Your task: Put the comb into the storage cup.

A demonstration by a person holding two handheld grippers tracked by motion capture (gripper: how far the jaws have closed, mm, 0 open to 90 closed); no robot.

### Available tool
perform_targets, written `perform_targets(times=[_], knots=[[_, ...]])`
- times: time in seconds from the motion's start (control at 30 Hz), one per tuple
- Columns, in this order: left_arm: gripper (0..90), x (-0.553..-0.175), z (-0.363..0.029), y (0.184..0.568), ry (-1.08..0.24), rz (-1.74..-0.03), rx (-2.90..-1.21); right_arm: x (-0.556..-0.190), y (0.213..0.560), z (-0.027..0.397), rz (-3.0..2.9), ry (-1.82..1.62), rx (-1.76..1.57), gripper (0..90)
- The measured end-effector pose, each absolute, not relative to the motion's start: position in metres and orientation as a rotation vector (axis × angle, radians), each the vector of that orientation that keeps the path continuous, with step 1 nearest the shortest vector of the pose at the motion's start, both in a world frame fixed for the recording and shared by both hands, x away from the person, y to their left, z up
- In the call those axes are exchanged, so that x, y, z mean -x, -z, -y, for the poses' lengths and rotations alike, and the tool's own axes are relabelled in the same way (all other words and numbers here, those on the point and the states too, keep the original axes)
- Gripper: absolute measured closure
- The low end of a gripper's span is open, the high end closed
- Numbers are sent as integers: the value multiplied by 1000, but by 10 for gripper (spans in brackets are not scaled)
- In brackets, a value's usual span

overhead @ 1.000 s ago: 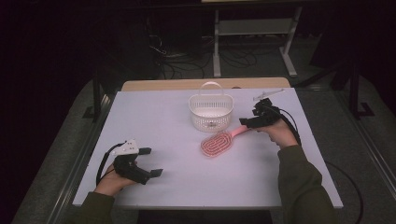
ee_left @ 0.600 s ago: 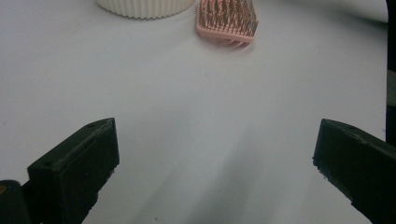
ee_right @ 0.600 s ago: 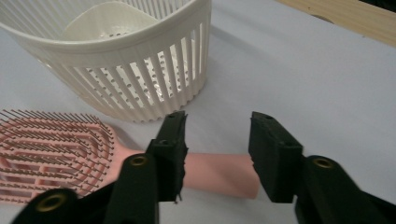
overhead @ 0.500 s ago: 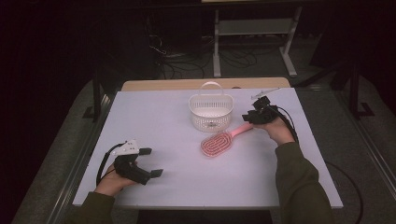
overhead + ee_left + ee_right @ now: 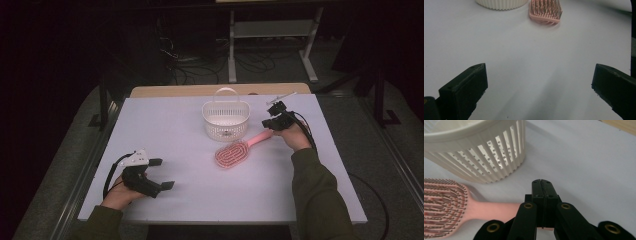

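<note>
A pink hairbrush [image 5: 232, 155] lies bristles up on the white table [image 5: 165, 125], its handle running up and right to my right hand. My right gripper [image 5: 268, 123] sits over the handle's end. In the right gripper view its jaws [image 5: 542, 186] have just been closing and now stand together, with the pink handle [image 5: 496, 211] running in under them and a sliver of pink between them. A white slatted basket [image 5: 226, 122] stands just left of that gripper. My left gripper [image 5: 163, 173] rests at the front left, open and holding nothing [image 5: 539, 85].
The brush head [image 5: 545, 10] and the basket's base [image 5: 501, 3] lie far ahead of the left jaws. The basket wall [image 5: 486, 162] stands close beside the right jaws. A wooden strip [image 5: 220, 90] borders the table's far edge, with dark floor, cables and a metal stand beyond.
My right hand has eased down and slightly left onto the handle's end. The brush, the basket and my left hand have stayed where they were.
</note>
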State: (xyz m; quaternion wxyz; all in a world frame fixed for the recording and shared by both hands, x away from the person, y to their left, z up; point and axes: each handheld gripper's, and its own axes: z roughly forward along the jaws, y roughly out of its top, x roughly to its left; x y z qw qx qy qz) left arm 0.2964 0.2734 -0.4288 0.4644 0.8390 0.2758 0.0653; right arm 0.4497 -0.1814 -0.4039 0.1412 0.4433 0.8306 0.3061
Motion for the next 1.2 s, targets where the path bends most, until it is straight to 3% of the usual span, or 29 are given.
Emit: perform_targets(times=[1.2], knots=[[4,-296,-273,428,-158,-676,-2058,-460,424,182,-2422,-777,-1317,892]])
